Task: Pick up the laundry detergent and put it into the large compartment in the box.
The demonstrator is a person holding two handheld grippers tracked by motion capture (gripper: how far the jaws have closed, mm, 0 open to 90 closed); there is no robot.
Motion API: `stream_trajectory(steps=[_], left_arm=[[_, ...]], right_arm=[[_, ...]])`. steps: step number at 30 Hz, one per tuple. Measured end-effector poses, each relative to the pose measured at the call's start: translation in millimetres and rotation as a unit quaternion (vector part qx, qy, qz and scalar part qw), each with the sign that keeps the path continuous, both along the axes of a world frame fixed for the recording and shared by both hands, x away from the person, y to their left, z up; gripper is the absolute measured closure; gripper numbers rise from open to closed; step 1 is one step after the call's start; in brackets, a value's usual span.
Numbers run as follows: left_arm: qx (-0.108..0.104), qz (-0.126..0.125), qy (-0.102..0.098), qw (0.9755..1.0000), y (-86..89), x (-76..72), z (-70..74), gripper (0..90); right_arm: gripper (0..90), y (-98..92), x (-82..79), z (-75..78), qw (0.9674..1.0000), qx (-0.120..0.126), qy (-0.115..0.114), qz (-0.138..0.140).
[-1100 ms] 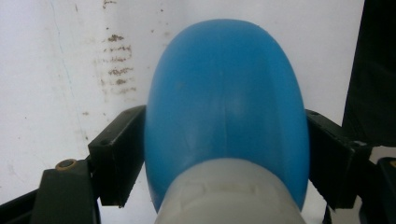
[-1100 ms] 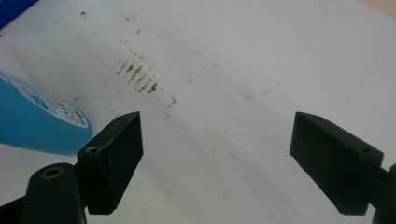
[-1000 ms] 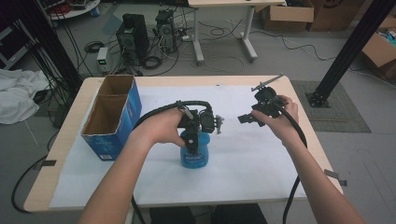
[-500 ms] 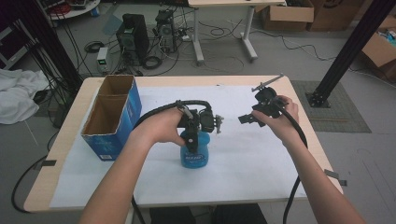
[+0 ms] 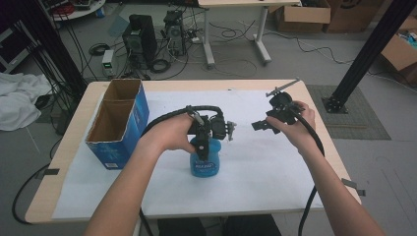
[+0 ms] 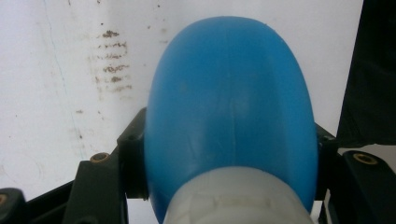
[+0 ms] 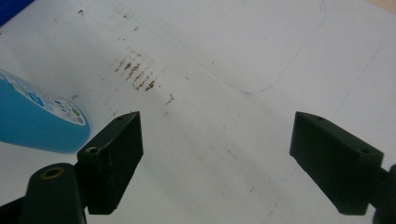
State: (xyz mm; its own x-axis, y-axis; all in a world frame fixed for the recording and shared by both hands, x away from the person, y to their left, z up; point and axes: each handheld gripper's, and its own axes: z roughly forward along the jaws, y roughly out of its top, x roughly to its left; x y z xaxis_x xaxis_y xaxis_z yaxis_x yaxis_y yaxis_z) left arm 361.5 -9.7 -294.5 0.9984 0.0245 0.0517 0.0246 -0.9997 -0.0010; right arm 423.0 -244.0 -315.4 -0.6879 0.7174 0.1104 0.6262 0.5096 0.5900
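Since the earlier frames neither hand has shifted on the table; the one change is at the left gripper point(image 5: 202, 140), whose jaws have just been closing and now clamp the blue bottle point(image 5: 204, 160) from above, one black jaw pressed to each side of its body just below the white neck. The bottle point(image 6: 229, 116) stands upright on the white paper sheet point(image 5: 255, 172) near the table's middle, and the top-down grip looks chosen so that it can be lifted straight up without tipping. The right gripper point(image 5: 268, 123) is held off to the right, above the sheet, its jaws wide apart with nothing between them point(image 7: 212, 163); it appears to be waiting, clear of the work. To the left, the open blue cardboard box point(image 5: 118, 123) sits well apart from the bottle, near the table's left edge. Bare sheet lies on every side of the bottle, so a lift or a move toward the box should meet no obstruction, in my judgement.
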Motion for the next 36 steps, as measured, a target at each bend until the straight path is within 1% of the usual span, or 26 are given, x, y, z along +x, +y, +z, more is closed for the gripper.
stream_trajectory(steps=[10,13,23,26,27,29,30,31,32,35,36], left_arm=[[0.000,0.006,-0.002,1.0000,-0.3,-0.3,-0.5,37.6],[0.008,0.008,-0.001,0.9999,-1.4,0.3,0.4,37.9],[0.011,0.009,-0.004,0.9999,-2.7,-0.9,0.8,38.1],[0.006,0.021,0.001,0.9998,-2.0,1.0,3.9,38.1],[0.006,0.021,0.001,0.9998,-2.0,1.0,3.9,38.1],[0.001,0.026,0.002,0.9997,-1.8,1.1,11.1,38.2],[0.003,0.027,0.002,0.9996,-1.9,1.1,14.4,38.2],[0.003,0.027,0.002,0.9996,-1.9,1.1,14.4,38.2],[0.002,0.037,0.003,0.9993,-1.5,2.0,21.9,38.2],[0.003,0.054,0.002,0.9985,-0.4,3.7,36.8,38.2],[0.003,0.054,0.002,0.9985,-0.4,3.7,36.8,38.2]], right_arm=[[17.2,-0.1,0.2,0.1,1.0000,0.000,-0.001,0.001],[17.1,0.0,0.4,0.1,1.0000,0.000,0.000,0.000],[17.2,-0.3,0.5,-0.4,1.0000,0.000,0.002,0.000],[17.2,-0.7,0.6,-0.1,1.0000,0.000,0.001,-0.001],[17.2,-0.7,0.6,-0.1,1.0000,0.000,0.001,-0.001],[17.2,-1.2,0.8,0.3,1.0000,-0.001,0.002,-0.002],[17.2,-1.4,0.9,0.4,1.0000,-0.001,0.002,-0.002],[17.2,-1.5,1.1,0.7,1.0000,-0.001,0.002,-0.002],[17.2,-1.6,1.4,1.0,1.0000,-0.001,0.001,-0.001],[17.2,-1.3,1.6,2.1,1.0000,-0.001,0.001,-0.001],[17.2,-1.2,1.6,2.5,1.0000,-0.002,0.001,-0.001]])
